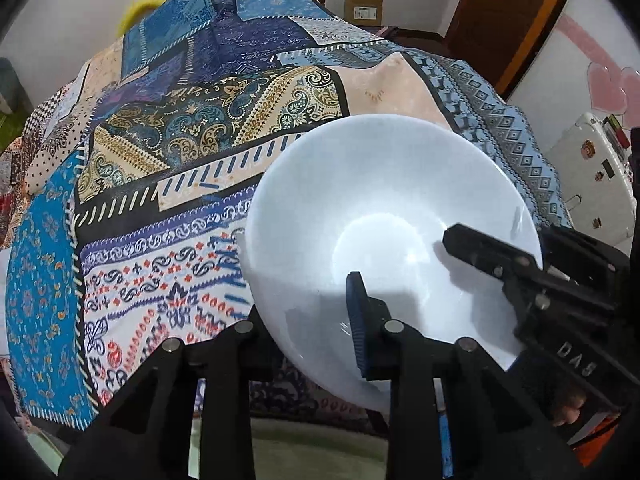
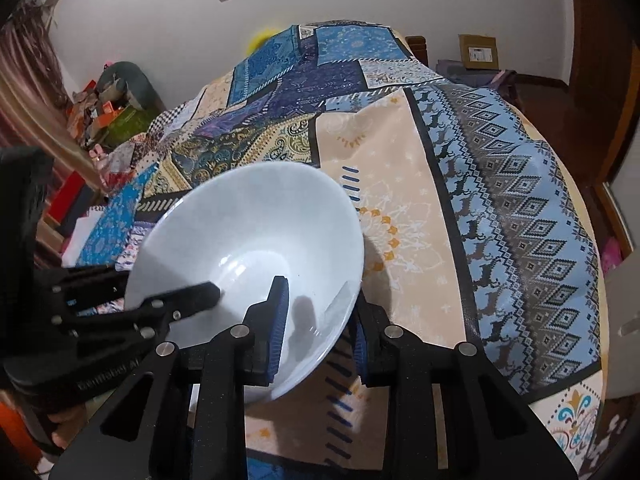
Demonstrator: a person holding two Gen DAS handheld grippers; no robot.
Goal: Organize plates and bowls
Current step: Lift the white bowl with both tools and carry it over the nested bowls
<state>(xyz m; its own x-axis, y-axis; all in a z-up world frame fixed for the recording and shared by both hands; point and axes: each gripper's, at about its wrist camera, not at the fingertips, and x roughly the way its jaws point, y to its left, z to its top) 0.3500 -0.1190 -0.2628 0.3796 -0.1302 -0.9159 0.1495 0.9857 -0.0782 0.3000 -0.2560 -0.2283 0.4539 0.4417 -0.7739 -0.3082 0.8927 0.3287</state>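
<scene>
White bowl (image 2: 248, 248), centre frame: left gripper (image 1: 312, 328) & right gripper (image 2: 320, 332) both clamped on rim; lift level, grips even.

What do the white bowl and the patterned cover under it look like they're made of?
White bowl: probably glazed ceramic or opal glass; smooth and glossy, with sharp highlights and reflections inside. It could be melamine.
Patterned cover: looks like printed woven fabric, matte, with soft folds and a patchwork-style print.

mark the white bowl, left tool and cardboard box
white bowl (image 1: 360, 208): left wrist view, inner wall.
left tool (image 2: 216, 291): right wrist view, finger tip inside the bowl.
cardboard box (image 2: 478, 53): right wrist view, front face.
</scene>
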